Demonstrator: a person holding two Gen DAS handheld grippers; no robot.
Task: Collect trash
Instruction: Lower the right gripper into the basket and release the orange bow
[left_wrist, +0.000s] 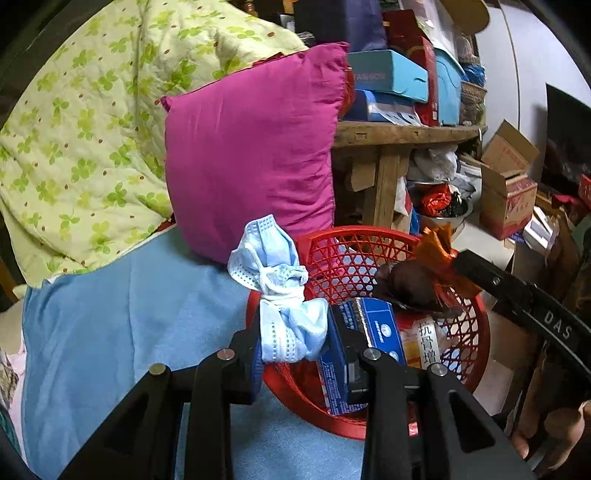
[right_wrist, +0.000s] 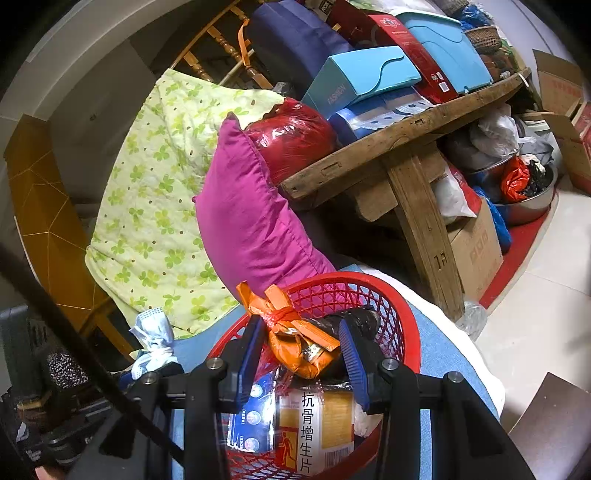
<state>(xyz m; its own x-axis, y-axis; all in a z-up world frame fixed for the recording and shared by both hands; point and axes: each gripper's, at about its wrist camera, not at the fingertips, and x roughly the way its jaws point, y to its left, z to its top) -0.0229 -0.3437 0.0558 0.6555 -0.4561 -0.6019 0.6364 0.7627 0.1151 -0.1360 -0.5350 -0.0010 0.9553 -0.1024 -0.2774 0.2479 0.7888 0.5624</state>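
Observation:
A red mesh basket (left_wrist: 472, 321) sits on a blue sheet and holds a blue box (left_wrist: 365, 332) and a yellow-and-white medicine box (right_wrist: 314, 424). My left gripper (left_wrist: 301, 350) is shut on a knotted light-blue face mask (left_wrist: 280, 288) at the basket's left rim. My right gripper (right_wrist: 301, 354) is over the basket (right_wrist: 402, 306), with its jaws around an orange tied bag (right_wrist: 295, 343) of dark trash. The mask also shows in the right wrist view (right_wrist: 153, 339). The bag and right gripper show in the left wrist view (left_wrist: 424, 277).
A magenta pillow (left_wrist: 251, 155) and a green clover quilt (left_wrist: 81, 129) lie behind the basket. A wooden bench (right_wrist: 406, 147) stacked with boxes stands to the right, with cardboard boxes (left_wrist: 506, 192) and a metal bowl (right_wrist: 532, 199) on the floor.

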